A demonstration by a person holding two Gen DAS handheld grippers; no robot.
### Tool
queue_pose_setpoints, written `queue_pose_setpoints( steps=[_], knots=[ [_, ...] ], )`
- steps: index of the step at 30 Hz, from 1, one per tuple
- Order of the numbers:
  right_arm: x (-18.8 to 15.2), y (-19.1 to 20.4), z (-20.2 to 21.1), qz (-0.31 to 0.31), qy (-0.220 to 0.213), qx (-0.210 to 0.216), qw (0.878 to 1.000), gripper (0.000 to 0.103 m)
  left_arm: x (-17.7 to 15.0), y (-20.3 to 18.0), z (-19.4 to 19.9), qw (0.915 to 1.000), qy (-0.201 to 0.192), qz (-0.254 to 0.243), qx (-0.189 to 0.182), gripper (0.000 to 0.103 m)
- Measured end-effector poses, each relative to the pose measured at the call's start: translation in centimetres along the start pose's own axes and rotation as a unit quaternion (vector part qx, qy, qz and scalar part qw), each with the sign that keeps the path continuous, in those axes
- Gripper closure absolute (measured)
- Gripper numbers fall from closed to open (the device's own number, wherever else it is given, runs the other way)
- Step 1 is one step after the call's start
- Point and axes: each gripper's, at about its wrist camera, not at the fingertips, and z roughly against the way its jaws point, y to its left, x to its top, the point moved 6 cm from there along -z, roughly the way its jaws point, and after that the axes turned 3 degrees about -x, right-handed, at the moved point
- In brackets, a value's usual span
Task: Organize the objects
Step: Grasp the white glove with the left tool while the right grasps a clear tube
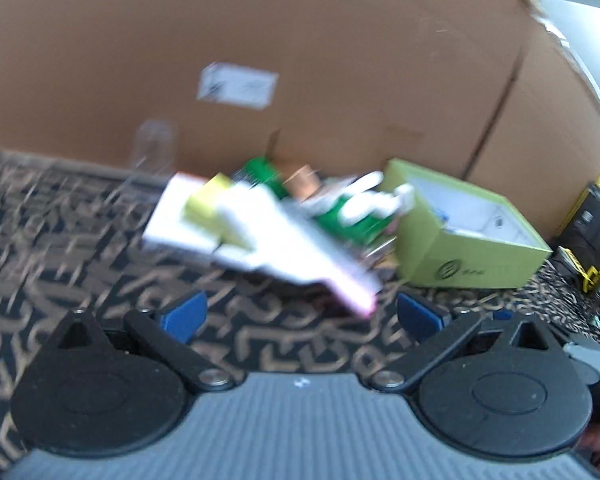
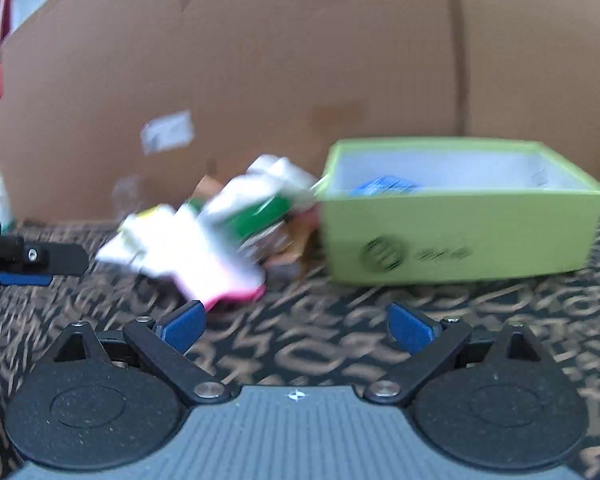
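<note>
Bare patterned brown-and-black carpet [image 2: 320,344] lies open in front. Beyond, a blurred heap of white and green packages [image 2: 204,240] touches the open lime-green cardboard box [image 2: 460,236]; a tall brown cardboard wall [image 2: 300,60] closes the back.

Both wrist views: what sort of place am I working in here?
Probably a storeroom or unpacking corner, not a tidy home room. A large cardboard box fills the background, a patterned carpet covers the floor, and small packages lie heaped beside an open green box.
</note>
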Motion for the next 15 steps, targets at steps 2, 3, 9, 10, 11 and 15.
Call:
queue_pose_setpoints(
  steps=[2,3,9,10,11,15],
  knots=[
    [0.9,1.6,-1.5,0.024,0.006,0.016,1.000,0.007,-0.3,2.1,0.6,0.9998,0.006,0.014,0.014,0.000],
    [1.1,2.7,-2.2,0.040,0.005,0.025,0.999,0.007,-0.4,2.7,0.6,0.9995,0.006,0.020,0.024,0.000],
    [3.9,6.1,-6.1,0.088,-0.005,0.050,0.995,0.016,-0.4,5.2,1.5,0.9985,0.003,0.041,0.036,0.000],
    [4.2,6.4,-7.2,0.097,-0.003,0.046,0.994,0.017,-0.4,5.6,1.6,0.9984,0.003,0.042,0.037,0.000],
    [4.4,6.7,-7.9,0.105,0.000,0.041,0.994,0.019,-0.4,5.8,1.7,0.9983,0.002,0.044,0.038,0.000],
    [4.2,6.8,-10.6,0.119,0.032,0.017,0.992,0.054,-0.4,6.5,1.4,0.9978,0.008,0.055,0.036,0.000]
  ],
)
